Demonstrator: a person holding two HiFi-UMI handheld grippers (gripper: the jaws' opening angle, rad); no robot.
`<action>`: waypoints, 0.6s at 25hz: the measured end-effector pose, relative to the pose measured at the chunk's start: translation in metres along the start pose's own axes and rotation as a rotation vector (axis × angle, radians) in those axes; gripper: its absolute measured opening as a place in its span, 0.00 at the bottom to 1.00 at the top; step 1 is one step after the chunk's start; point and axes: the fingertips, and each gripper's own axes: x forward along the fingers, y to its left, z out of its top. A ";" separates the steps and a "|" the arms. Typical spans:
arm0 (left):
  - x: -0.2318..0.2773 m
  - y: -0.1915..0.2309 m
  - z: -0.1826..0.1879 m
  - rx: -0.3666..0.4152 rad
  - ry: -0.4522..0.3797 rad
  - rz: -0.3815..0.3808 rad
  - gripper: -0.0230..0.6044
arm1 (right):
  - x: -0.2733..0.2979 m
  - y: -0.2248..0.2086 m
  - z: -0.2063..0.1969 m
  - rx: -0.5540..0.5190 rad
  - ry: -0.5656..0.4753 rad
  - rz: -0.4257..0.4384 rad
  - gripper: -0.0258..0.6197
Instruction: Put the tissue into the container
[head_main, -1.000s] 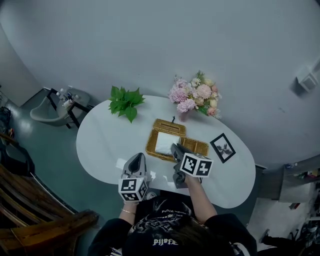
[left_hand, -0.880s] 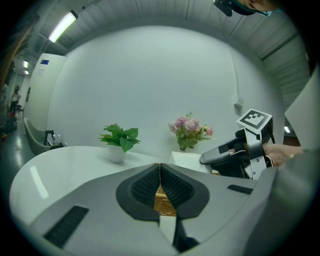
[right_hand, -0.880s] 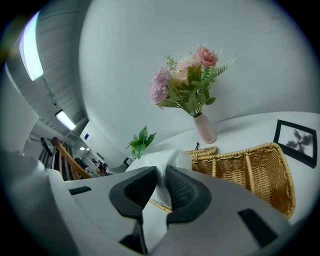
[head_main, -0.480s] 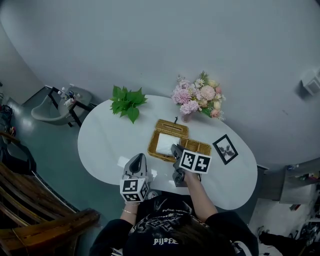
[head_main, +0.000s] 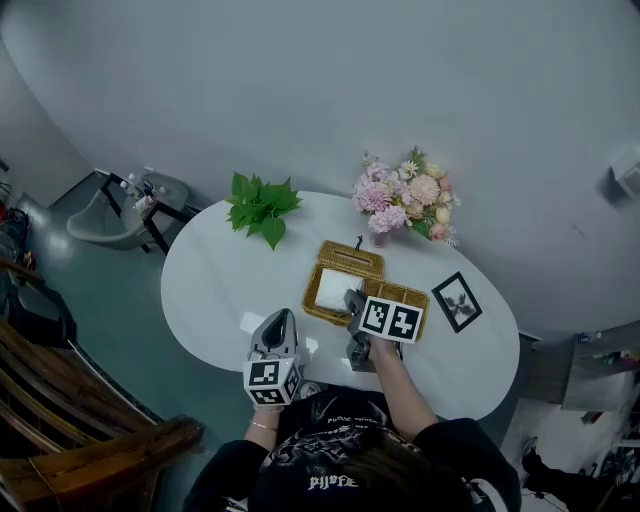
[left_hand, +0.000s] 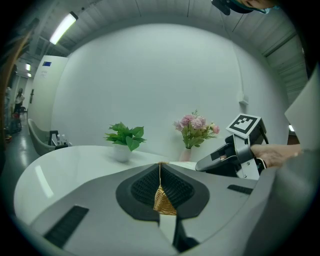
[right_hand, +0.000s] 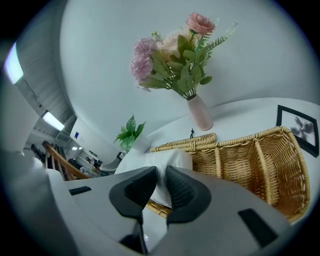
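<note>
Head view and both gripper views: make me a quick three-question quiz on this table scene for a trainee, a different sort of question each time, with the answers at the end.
1. Multiple choice: the right gripper is shut on A) nothing at all, B) the tissue, C) a pen.
2. True or false: the left gripper has its jaws wide apart.
3. Short answer: in the head view, what sits on the table just right of the wicker basket?

Key
1. B
2. False. Its jaws are together, with nothing held.
3. The picture frame.
</note>
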 end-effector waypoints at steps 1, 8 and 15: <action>0.000 0.001 0.000 -0.003 0.001 0.003 0.08 | 0.001 -0.001 0.000 -0.002 0.005 -0.009 0.18; 0.001 0.006 0.001 0.053 0.019 0.021 0.08 | 0.011 -0.003 -0.002 -0.023 0.044 -0.049 0.18; 0.006 0.003 0.000 0.058 0.022 0.011 0.08 | 0.019 -0.006 -0.005 -0.026 0.082 -0.076 0.18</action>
